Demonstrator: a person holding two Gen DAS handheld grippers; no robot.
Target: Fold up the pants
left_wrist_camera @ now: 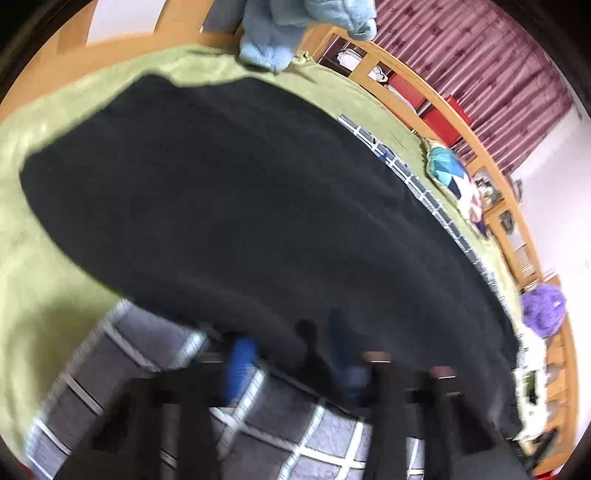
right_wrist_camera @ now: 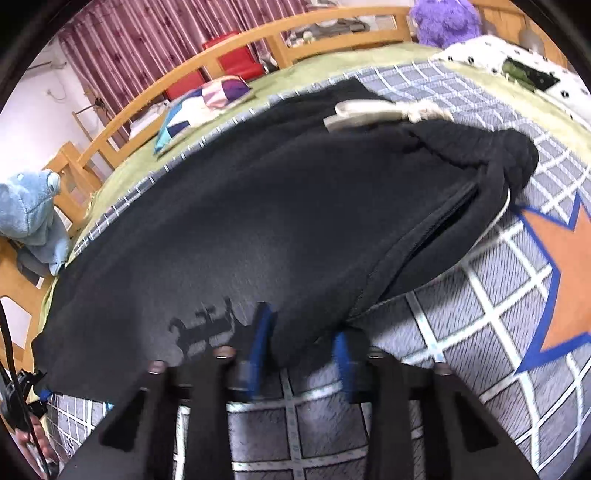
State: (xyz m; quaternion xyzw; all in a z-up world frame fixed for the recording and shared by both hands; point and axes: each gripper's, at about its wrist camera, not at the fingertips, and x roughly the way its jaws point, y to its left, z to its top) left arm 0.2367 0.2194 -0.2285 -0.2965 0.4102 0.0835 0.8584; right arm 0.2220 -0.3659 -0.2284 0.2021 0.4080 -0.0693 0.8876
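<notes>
Pinching the near edge of the black pants (right_wrist_camera: 258, 221), the right gripper (right_wrist_camera: 303, 350) has its blue fingers (right_wrist_camera: 260, 332) narrow with cloth between them; the left gripper (left_wrist_camera: 291, 354) is blurred, its jaws drawn nearly together at the same hem. These fleecy pants lie flat on a grey checked blanket (right_wrist_camera: 480, 295) over a green bedspread (left_wrist_camera: 44, 258). Beyond stand a wooden bed rail (right_wrist_camera: 184, 77), a purple plush toy (right_wrist_camera: 447, 18) and maroon curtains (left_wrist_camera: 480, 55).

Matt, seemingly fleecy black pants (right_wrist_camera: 258, 206).
</notes>
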